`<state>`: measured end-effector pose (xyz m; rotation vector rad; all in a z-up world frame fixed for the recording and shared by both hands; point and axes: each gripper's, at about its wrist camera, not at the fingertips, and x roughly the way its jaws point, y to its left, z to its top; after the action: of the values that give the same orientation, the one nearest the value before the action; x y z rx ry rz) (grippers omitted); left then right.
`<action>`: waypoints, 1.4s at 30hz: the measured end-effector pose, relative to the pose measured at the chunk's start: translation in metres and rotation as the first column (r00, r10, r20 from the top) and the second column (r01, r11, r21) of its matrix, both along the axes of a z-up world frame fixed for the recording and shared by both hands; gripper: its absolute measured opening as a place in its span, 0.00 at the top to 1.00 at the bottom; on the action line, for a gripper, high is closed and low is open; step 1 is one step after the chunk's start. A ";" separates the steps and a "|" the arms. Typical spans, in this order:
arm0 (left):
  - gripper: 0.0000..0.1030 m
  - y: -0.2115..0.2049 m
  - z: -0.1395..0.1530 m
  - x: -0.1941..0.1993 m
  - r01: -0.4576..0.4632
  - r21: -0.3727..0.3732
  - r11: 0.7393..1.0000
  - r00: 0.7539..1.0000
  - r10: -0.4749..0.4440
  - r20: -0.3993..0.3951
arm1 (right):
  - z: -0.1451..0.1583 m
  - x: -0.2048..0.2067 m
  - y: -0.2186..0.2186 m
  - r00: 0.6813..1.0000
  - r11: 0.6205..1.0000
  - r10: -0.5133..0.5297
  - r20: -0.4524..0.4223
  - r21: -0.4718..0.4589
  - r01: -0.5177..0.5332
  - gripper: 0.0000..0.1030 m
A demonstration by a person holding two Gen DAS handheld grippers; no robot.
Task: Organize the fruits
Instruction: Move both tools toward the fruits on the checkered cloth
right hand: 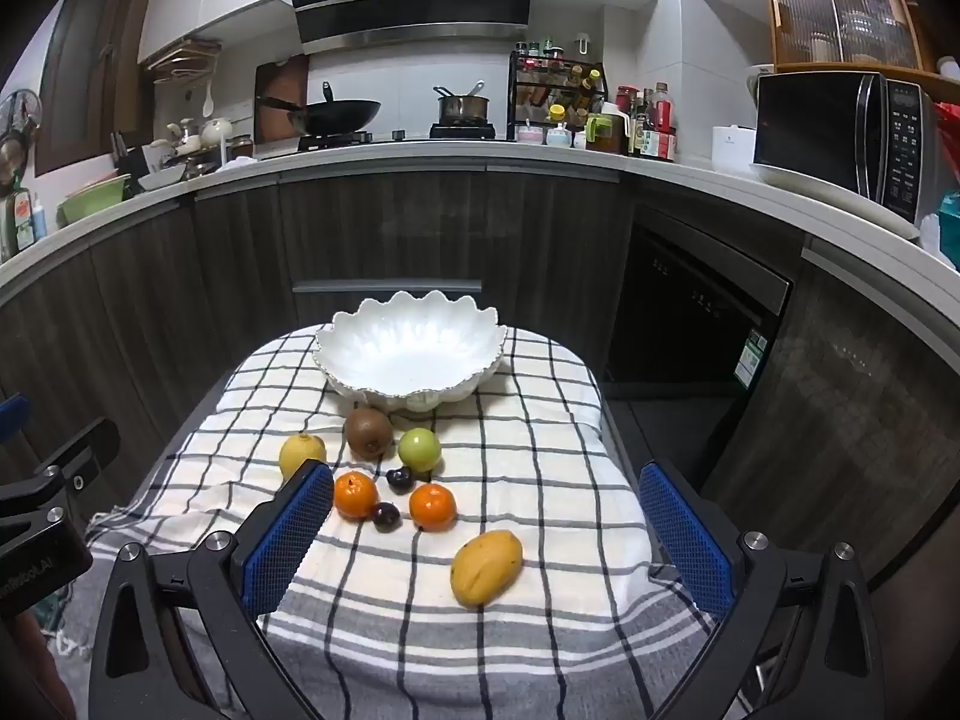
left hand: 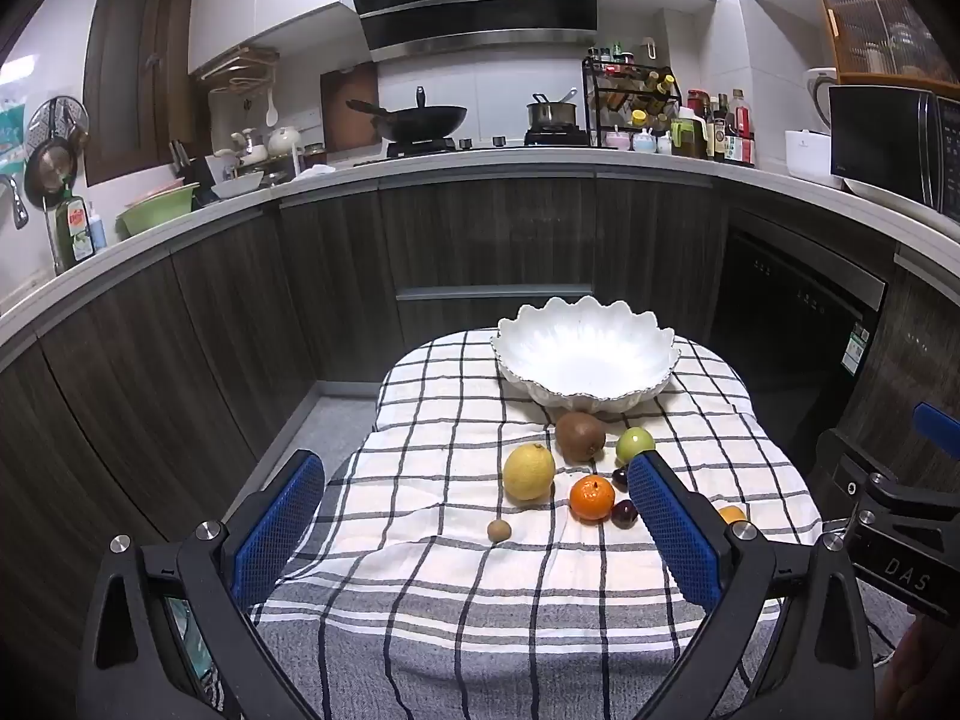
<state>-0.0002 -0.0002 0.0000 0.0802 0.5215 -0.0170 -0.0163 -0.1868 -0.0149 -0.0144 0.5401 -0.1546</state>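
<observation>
Both grippers, left (left hand: 474,516) and right (right hand: 486,522), released, holding nothing. Fruits mid-frame on checked cloth (right hand: 540,450). White bowl (right hand: 414,354) above them.

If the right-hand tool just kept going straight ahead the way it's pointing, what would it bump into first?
Probably the mango, which lies on the checked cloth just ahead between the right tool's open fingers. Depth is hard to judge; held high enough, it might pass over toward the white bowl.

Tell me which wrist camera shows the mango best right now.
The right wrist view: the mango lies whole and unobstructed on the checked cloth, between the open fingers. In the left wrist view only an orange sliver peeks from behind the left gripper's right finger.
</observation>
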 end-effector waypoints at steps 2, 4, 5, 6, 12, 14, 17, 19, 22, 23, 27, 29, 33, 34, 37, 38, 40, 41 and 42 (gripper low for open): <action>0.00 0.000 0.000 0.000 0.000 -0.002 1.000 1.000 0.000 -0.002 | 0.000 0.000 0.000 1.000 1.000 0.000 0.000 0.002 0.000 0.00; 0.00 0.000 0.000 0.000 0.001 -0.002 1.000 1.000 -0.001 -0.003 | 0.000 0.000 0.000 1.000 1.000 0.000 0.001 0.001 0.000 0.00; 0.00 0.000 0.000 0.000 0.001 -0.002 1.000 1.000 -0.001 -0.003 | -0.001 0.000 0.000 1.000 1.000 -0.001 0.000 0.001 0.001 0.00; 0.00 0.000 0.001 -0.001 0.001 -0.002 1.000 1.000 -0.001 -0.003 | -0.001 0.000 0.000 1.000 1.000 0.000 0.000 0.001 0.000 0.00; 0.00 0.000 0.001 0.000 0.001 -0.002 1.000 1.000 -0.001 -0.004 | -0.001 0.001 0.000 1.000 1.000 -0.001 -0.001 0.002 0.001 0.00; 0.00 0.000 0.000 0.000 0.001 -0.001 1.000 1.000 -0.001 -0.006 | -0.001 0.001 0.000 1.000 1.000 -0.001 -0.001 0.002 0.001 0.00; 0.00 0.000 0.000 0.000 0.000 -0.001 1.000 1.000 0.000 -0.005 | -0.001 0.001 0.000 1.000 1.000 0.000 -0.001 0.002 0.000 0.00; 0.00 0.000 0.000 0.000 0.000 -0.002 1.000 1.000 0.000 -0.006 | -0.001 0.001 -0.001 1.000 1.000 -0.001 -0.001 0.003 0.001 0.00; 0.00 0.000 0.000 0.000 0.000 0.000 1.000 1.000 0.000 -0.007 | -0.002 0.001 -0.001 1.000 1.000 -0.001 -0.002 0.002 0.001 0.00; 0.00 0.000 0.000 0.000 0.000 0.000 1.000 1.000 0.000 -0.008 | -0.001 0.001 0.000 1.000 1.000 -0.001 -0.002 0.003 0.001 0.00; 0.00 -0.004 -0.003 -0.003 0.000 0.001 1.000 1.000 0.000 -0.011 | 0.005 0.001 -0.001 1.000 1.000 -0.003 -0.006 0.003 0.003 0.00; 0.00 -0.005 -0.006 0.000 0.001 0.002 1.000 1.000 -0.001 -0.014 | 0.005 0.000 -0.002 1.000 1.000 -0.005 -0.010 0.003 0.005 0.00; 0.00 -0.003 -0.007 0.003 0.009 0.004 1.000 1.000 -0.009 -0.019 | -0.009 0.002 -0.004 1.000 1.000 -0.008 -0.019 0.010 0.008 0.00; 0.00 -0.002 -0.008 0.004 0.010 0.004 1.000 1.000 -0.009 -0.021 | -0.010 0.002 -0.004 1.000 1.000 -0.008 -0.020 0.010 0.008 0.00; 0.00 -0.003 -0.008 0.006 0.012 0.007 1.000 1.000 -0.012 -0.025 | -0.010 0.004 -0.003 1.000 1.000 -0.008 -0.029 0.009 0.009 0.00; 0.00 -0.003 -0.009 0.006 0.016 0.008 1.000 1.000 -0.016 -0.026 | -0.010 0.007 -0.003 0.999 1.000 -0.007 -0.033 0.011 0.007 0.00; 0.00 -0.003 -0.010 0.008 0.022 0.010 1.000 0.999 -0.022 -0.029 | -0.012 0.009 -0.004 0.999 1.000 -0.007 -0.041 0.014 0.008 0.00; 0.00 -0.003 -0.011 0.009 0.024 0.012 1.000 0.999 -0.024 -0.033 | -0.013 0.010 -0.004 0.999 1.000 -0.008 -0.046 0.017 0.009 0.00; 0.00 -0.003 -0.012 0.010 0.026 0.014 1.000 0.999 -0.025 -0.037 | -0.014 0.011 -0.004 0.999 1.000 -0.008 -0.051 0.019 0.009 0.00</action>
<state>0.0094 -0.0034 -0.0115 0.1011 0.5575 -0.0395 -0.0052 -0.1913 -0.0290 0.0024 0.5923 -0.1581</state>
